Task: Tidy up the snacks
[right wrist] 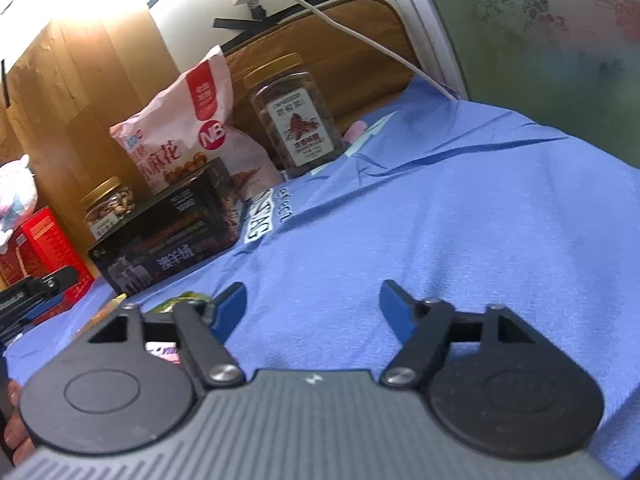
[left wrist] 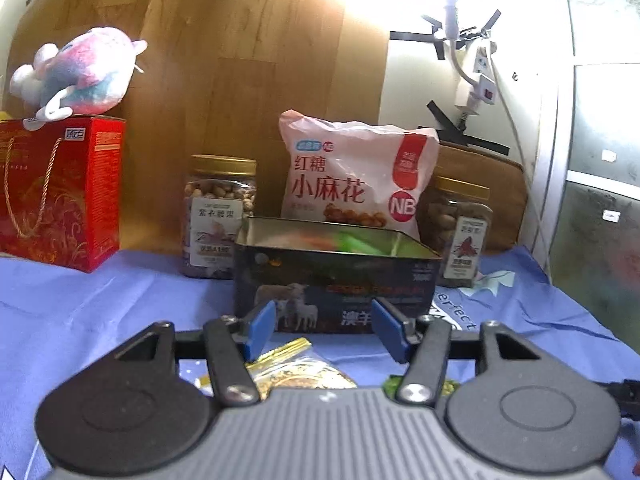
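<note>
An open dark tin box [left wrist: 336,280] with sheep on its side stands on the blue cloth, with green and orange packets inside. My left gripper [left wrist: 324,326] is open and empty just in front of it, above a clear gold-edged snack packet [left wrist: 296,372] and a green packet [left wrist: 394,384]. In the right wrist view the tin [right wrist: 168,236] is at the left. My right gripper [right wrist: 312,300] is open and empty over bare cloth, with a green packet [right wrist: 180,304] by its left finger.
Behind the tin stand a pink snack bag [left wrist: 352,176] and two gold-lidded jars [left wrist: 218,216] [left wrist: 456,232]. A red gift box [left wrist: 60,192] with a plush toy [left wrist: 76,72] on top is at the left. A wooden board and cables are behind.
</note>
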### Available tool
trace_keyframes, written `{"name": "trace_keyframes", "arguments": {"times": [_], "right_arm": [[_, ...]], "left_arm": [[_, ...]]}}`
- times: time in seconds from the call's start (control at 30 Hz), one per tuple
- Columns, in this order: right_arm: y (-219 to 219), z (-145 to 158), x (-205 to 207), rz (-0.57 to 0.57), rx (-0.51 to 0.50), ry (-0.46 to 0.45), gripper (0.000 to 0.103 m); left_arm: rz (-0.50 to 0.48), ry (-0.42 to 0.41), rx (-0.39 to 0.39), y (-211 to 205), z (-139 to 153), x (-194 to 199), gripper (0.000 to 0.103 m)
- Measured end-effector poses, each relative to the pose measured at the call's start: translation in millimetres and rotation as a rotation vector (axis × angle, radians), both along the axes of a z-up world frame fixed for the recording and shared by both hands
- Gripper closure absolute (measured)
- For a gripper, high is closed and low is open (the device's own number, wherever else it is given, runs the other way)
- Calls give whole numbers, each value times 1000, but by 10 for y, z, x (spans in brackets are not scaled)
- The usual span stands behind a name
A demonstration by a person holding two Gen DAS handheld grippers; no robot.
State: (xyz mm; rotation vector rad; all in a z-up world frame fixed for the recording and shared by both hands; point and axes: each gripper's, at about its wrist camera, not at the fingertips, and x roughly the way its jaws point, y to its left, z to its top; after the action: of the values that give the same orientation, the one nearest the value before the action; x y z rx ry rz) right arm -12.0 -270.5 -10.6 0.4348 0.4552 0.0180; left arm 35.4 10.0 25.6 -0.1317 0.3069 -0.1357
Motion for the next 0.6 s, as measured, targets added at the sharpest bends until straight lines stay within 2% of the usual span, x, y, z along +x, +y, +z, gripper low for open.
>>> {"name": "trace_keyframes", "arguments": {"times": [0.33,0.6], "right_arm": [[7,6,-31,41,19,-24,15],[79,32,-56,81,-23,-47,15]], "left_arm": [[-3,-21,109,-182,-56,-30,45],[9,6,104,-147,-73,22,42]]}}
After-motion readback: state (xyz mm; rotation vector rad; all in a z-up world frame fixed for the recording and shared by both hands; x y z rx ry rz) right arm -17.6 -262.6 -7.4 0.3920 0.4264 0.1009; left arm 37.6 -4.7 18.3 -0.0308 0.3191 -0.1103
